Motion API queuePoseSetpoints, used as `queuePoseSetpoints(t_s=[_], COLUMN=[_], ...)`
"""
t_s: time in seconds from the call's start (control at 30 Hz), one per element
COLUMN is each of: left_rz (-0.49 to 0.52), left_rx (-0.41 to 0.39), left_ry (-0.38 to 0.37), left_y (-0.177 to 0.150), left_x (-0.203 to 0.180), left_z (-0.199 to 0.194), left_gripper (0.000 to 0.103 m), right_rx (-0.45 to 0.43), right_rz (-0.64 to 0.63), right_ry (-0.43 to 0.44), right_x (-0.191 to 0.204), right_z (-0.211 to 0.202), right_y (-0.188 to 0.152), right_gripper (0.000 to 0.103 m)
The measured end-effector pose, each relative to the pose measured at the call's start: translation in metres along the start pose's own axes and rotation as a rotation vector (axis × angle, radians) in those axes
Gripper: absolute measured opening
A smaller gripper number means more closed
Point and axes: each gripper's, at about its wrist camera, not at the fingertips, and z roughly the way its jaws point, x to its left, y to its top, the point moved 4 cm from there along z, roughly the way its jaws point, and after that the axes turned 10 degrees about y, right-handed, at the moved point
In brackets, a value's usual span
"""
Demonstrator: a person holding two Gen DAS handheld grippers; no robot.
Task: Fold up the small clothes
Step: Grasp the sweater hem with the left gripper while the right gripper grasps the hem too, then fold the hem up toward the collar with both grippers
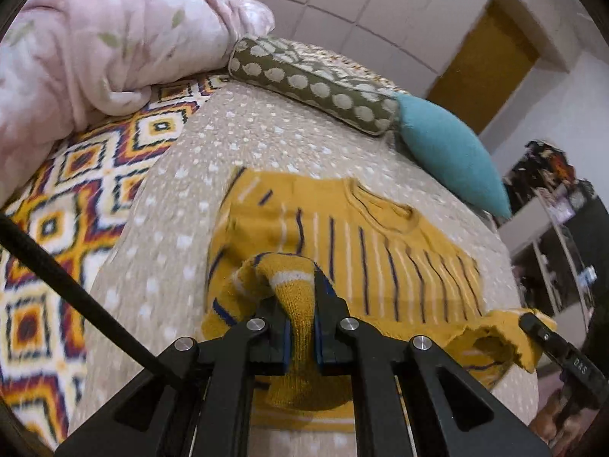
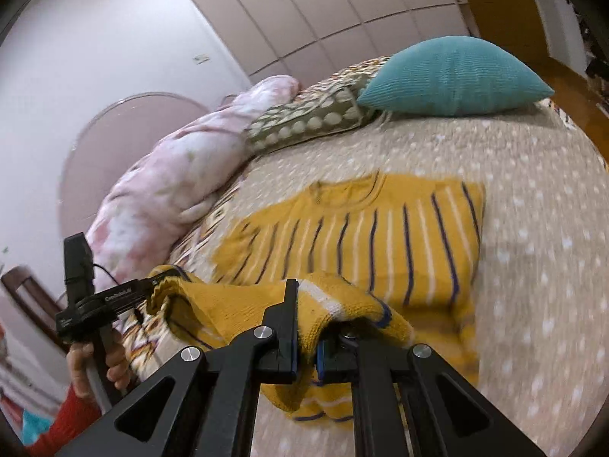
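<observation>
On the bed, over a beige quilted bedspread dotted with small white marks, lies one mustard-yellow knitted sweater with thin navy and white vertical stripes and a ribbed round neckline. Its body rests flat on the spread, neckline toward the pillows, while the near hem edge is raised clear of the bed in two places. The left claw is clamped on a bunched fold of that hem, the coarse knit squeezed between its blue-lined pads. The right claw likewise pinches the hem, yellow wool spilling over both sides of its black fingers. In the right wrist view the left claw appears at the left edge, a hand with a red sleeve wrapped round its handle. Behind the sweater stand two cushions: one olive cylindrical bolster printed with cream spots, and one teal ribbed knit cushion with pointed corners, touching end to end. One crumpled pink fleece blanket with pale leaf shapes is heaped beside the bolster, over one geometric diamond-patterned blanket in orange, navy and white.
</observation>
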Motion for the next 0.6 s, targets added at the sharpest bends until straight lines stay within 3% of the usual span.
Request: queuePoseSetpoints(t_s=[0.27, 0.4, 0.5, 0.6], left_rz=[-0.012, -0.093, -0.177, -0.275], left_rx=[0.103, 0.163, 0.204, 0.217], left_ry=[0.022, -0.054, -0.143, -0.251], left_y=[0.024, 0.035, 0.042, 0.047], left_x=[-0.005, 0.001, 0.006, 0.01], left_z=[0.07, 0.099, 0.113, 0.121], left_gripper=[0.01, 0.015, 0.027, 0.046], right_rx=[0.044, 0.061, 0.054, 0.032], right_rz=[0.136, 0.239, 0.357, 0.457], right_ry=[-0.055, -0.043, 0.006, 0.058], right_x=[-0.063, -0.095, -0.12, -0.139], right_z=[0.061, 0.085, 0.101, 0.115], right_y=[0.033, 0.043, 0.05, 0.056], right_gripper=[0.009, 0.011, 0.025, 0.044])
